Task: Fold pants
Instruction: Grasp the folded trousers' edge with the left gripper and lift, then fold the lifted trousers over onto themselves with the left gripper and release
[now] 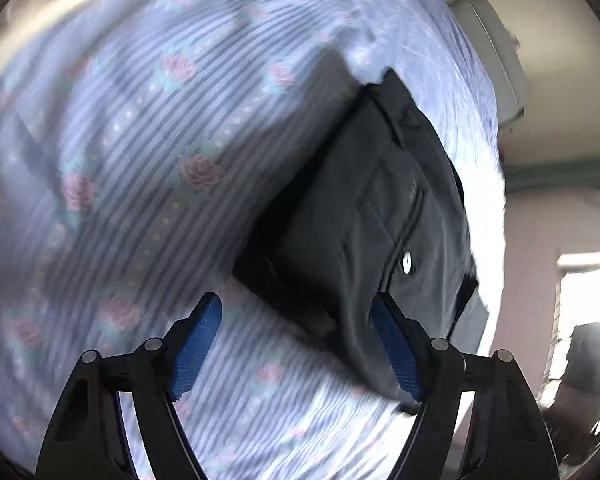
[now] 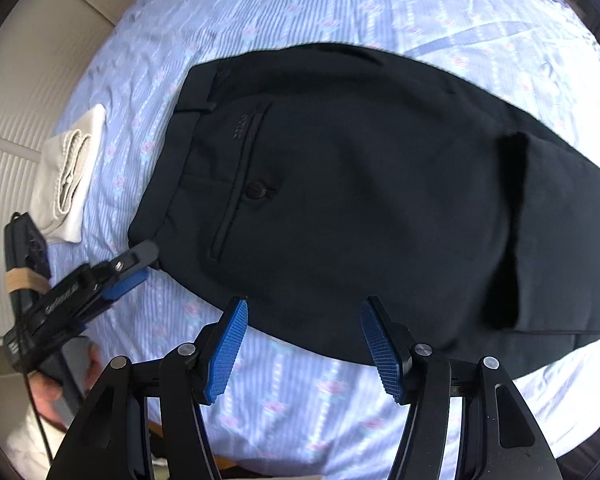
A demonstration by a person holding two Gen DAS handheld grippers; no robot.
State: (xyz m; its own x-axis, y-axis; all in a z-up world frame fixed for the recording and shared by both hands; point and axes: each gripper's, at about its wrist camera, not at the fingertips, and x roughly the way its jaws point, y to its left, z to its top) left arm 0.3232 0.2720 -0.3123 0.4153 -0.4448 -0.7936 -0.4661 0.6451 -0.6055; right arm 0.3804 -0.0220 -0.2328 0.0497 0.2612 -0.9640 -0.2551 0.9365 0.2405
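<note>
Dark navy pants lie folded on a bed, waistband to the left, back pocket and button facing up, leg ends folded over at the right. They also show in the blurred left wrist view. My right gripper is open and empty, hovering just in front of the pants' near edge. My left gripper is open, its right pad next to the pants' waistband corner. It also shows in the right wrist view, at that corner, low on the left.
The bed has a light blue striped sheet with pink roses. A folded cream cloth lies left of the pants. The bed's beige padded surround runs along the left. A bright window shows at the right.
</note>
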